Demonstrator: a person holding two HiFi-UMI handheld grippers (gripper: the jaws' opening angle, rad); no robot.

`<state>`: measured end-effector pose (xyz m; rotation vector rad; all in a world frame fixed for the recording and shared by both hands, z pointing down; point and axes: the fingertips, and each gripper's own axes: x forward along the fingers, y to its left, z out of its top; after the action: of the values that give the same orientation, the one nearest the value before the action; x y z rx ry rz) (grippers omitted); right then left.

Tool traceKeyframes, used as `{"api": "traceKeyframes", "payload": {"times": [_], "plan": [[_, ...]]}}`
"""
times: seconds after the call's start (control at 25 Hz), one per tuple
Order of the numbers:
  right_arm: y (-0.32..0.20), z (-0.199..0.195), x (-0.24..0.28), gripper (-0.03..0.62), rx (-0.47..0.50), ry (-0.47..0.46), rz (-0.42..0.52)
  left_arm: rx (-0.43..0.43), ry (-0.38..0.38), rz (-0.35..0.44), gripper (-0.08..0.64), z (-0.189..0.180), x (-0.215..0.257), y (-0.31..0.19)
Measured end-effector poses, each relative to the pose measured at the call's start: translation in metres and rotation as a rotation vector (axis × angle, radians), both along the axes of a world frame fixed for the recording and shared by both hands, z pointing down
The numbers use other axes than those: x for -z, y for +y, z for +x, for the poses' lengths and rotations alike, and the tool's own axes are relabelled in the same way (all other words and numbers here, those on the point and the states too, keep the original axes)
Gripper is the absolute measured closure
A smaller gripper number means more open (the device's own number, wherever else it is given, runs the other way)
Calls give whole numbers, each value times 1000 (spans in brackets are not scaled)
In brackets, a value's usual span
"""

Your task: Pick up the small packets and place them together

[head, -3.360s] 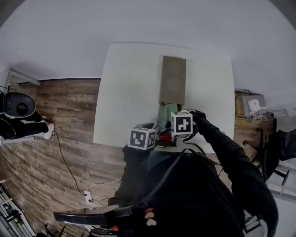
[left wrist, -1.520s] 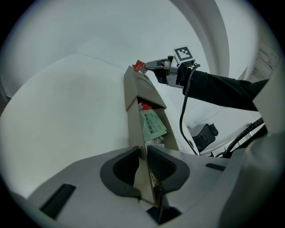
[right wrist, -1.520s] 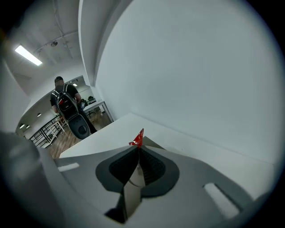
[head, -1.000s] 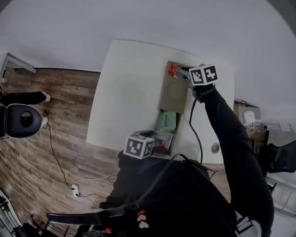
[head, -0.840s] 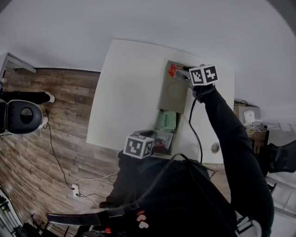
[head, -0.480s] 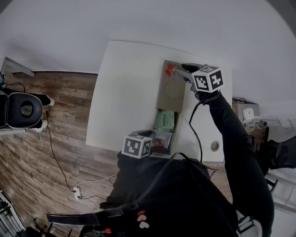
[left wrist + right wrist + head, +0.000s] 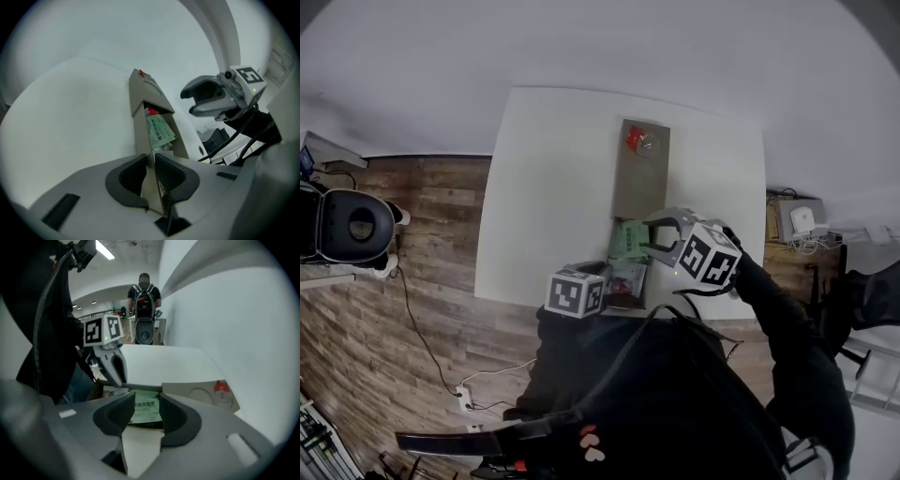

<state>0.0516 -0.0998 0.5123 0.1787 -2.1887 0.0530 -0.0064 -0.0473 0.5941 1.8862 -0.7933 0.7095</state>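
Observation:
A long cardboard box (image 7: 638,178) lies on the white table (image 7: 553,187), its far half covered by a flap. A red packet (image 7: 636,140) rests on that flap's far end. In the open near half lie a green packet (image 7: 628,239) and more packets (image 7: 628,279). My left gripper (image 7: 151,169) is shut on the box's near wall. My right gripper (image 7: 654,240) hovers over the green packet (image 7: 145,405); its jaws have just been opening and stand open with nothing between them. The red packet (image 7: 222,389) shows far right in the right gripper view.
A person with a backpack (image 7: 144,294) stands beyond the table's far end. An office chair (image 7: 352,225) is on the wood floor at the left. A side shelf with devices (image 7: 802,220) stands to the right of the table.
The right gripper let go of the red packet at the box's far end, opened wide, and swung back to the near half over the green packet. The left gripper kept still.

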Motion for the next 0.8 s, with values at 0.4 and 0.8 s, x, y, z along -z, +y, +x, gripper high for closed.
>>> {"api": "traceKeyframes", "payload": {"times": [0.4,0.8], "plan": [[42,-9,-58,433,165,234,-80,15,16,-8,500,2,-3,0],[49,-4,-89,433,273,405,-67,31,38,-12,500,0,-2,2]]}}
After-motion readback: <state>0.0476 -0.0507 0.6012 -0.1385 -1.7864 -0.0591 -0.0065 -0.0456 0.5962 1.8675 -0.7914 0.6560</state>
